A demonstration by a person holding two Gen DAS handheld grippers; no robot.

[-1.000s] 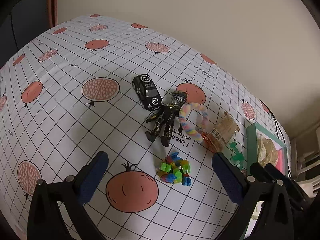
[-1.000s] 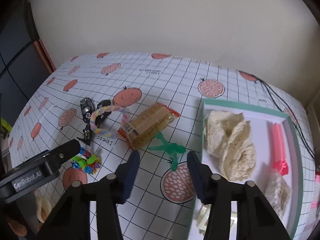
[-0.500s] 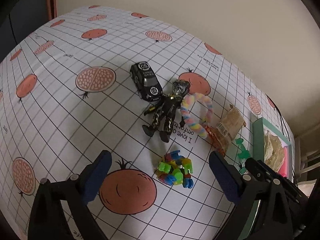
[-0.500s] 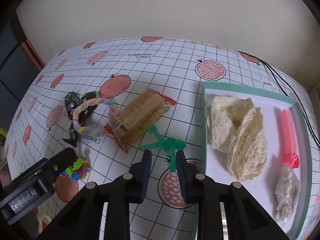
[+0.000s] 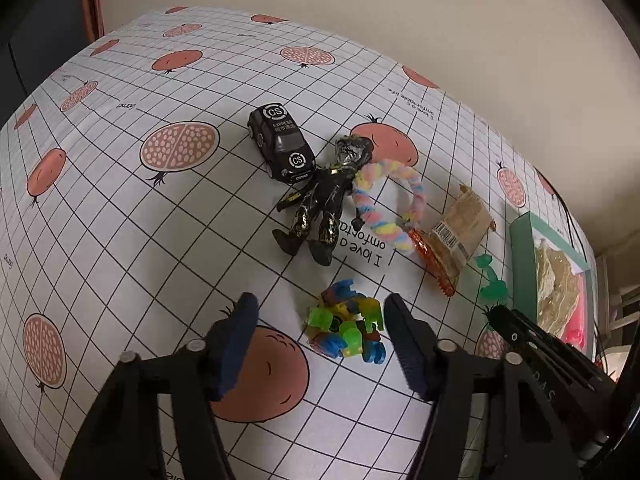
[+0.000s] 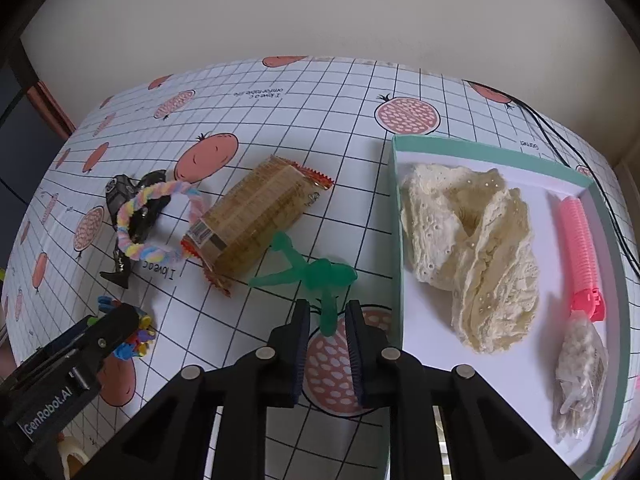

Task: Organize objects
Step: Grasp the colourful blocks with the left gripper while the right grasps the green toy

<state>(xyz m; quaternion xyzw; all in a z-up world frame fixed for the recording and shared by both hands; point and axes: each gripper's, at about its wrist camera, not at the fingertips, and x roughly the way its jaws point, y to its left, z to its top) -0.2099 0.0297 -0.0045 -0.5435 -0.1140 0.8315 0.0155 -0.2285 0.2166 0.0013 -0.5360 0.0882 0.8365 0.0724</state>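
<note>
My left gripper (image 5: 320, 320) is open and low over the table, its fingers either side of a small pile of colourful plastic blocks (image 5: 346, 328). My right gripper (image 6: 327, 316) is open only a narrow gap, and one limb of the green rubbery figure (image 6: 316, 272) lies between its fingertips. Gaps show on both sides of that limb. A snack pack (image 6: 256, 216) lies just left of the green figure. Further left are a pastel pipe-cleaner ring (image 5: 384, 200), a black action figure (image 5: 320, 208) and a black toy car (image 5: 280, 144).
A teal-rimmed tray (image 6: 480, 152) stands at the right and holds cream lace cloth (image 6: 472, 248), a pink ribbed clip (image 6: 576, 240) and a small clear bag (image 6: 580, 372). Black cables (image 6: 560, 136) run behind it. A pomegranate-print cloth (image 5: 120, 240) covers the table, and a wall stands behind.
Both grippers have moved forward and lower. The left fingers have narrowed around the block pile. The right fingers have narrowed from wide open to a slim gap around the green figure's limb.
</note>
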